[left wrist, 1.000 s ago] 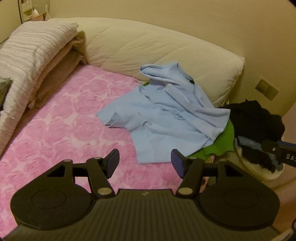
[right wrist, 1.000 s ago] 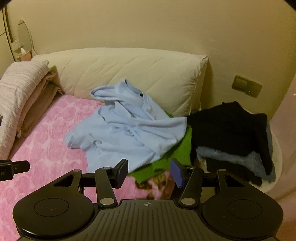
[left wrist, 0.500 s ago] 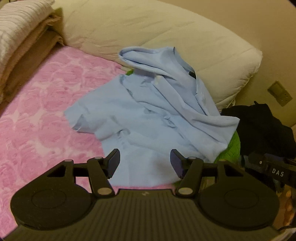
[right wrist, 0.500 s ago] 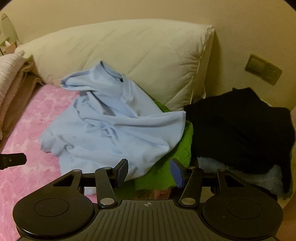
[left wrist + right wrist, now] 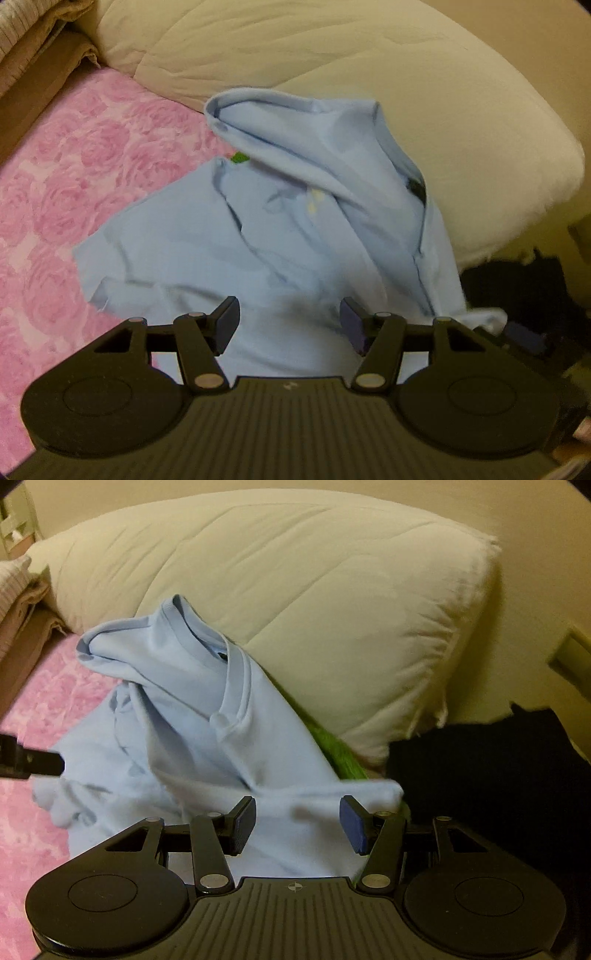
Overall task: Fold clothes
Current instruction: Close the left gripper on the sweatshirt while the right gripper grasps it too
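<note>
Light blue shirt (image 5: 280, 236) lay crumpled on the pink rose-print bed cover (image 5: 74, 177), its upper part and collar propped against the cream duvet (image 5: 369, 85) at the head of the bed. Green garment (image 5: 332, 746) showed beneath the shirt's right side; black clothes (image 5: 480, 760) were heaped just beyond the bed's right edge.

Left tongs (image 5: 290, 325) stood apart, nothing between them, poised over the shirt's near hem. Right tongs (image 5: 297, 821) likewise stood wide and empty, above the shirt's lower right corner. Contact with the cloth could not be judged from either view.

Against half a second before: both tongs had closed in on the shirt, which now filled much more of each view. In the left view the folded blankets (image 5: 33, 37) had slid to the far upper-left corner. Finger spacing looked unchanged on both. Shirt's folds sat as they had.
</note>
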`<state>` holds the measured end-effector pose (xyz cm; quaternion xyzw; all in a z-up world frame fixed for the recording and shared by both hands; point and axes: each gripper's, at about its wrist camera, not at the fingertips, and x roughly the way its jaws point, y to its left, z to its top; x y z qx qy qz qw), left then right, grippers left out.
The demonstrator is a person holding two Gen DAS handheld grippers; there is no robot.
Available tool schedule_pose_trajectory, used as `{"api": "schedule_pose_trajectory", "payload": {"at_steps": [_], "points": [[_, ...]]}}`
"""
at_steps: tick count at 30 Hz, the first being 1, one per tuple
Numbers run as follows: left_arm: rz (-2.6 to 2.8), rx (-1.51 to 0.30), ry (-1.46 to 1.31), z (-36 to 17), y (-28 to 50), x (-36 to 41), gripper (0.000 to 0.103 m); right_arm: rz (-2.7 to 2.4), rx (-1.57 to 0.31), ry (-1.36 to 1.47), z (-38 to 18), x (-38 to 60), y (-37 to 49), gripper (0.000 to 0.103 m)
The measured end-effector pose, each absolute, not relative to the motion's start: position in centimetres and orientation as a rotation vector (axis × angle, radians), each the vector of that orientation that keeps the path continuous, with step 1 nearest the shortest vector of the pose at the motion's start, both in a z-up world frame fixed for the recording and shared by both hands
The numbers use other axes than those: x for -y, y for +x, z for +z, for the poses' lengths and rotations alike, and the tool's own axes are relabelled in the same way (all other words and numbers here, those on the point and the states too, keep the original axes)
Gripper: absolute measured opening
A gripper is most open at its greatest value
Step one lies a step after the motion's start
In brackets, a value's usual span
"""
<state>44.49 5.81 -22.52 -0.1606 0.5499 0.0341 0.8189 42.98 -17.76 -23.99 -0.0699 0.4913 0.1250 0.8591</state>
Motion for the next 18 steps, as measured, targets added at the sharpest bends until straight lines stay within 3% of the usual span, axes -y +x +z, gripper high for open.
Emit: {"api": "schedule_pose_trajectory", "payload": {"at_steps": [18], "points": [[0.261, -1.011, -0.586, -27.1, 53.1, -11.2, 0.056, 0.358, -1.004, -0.435, -31.4, 14.7, 45.9, 0.054]]}}
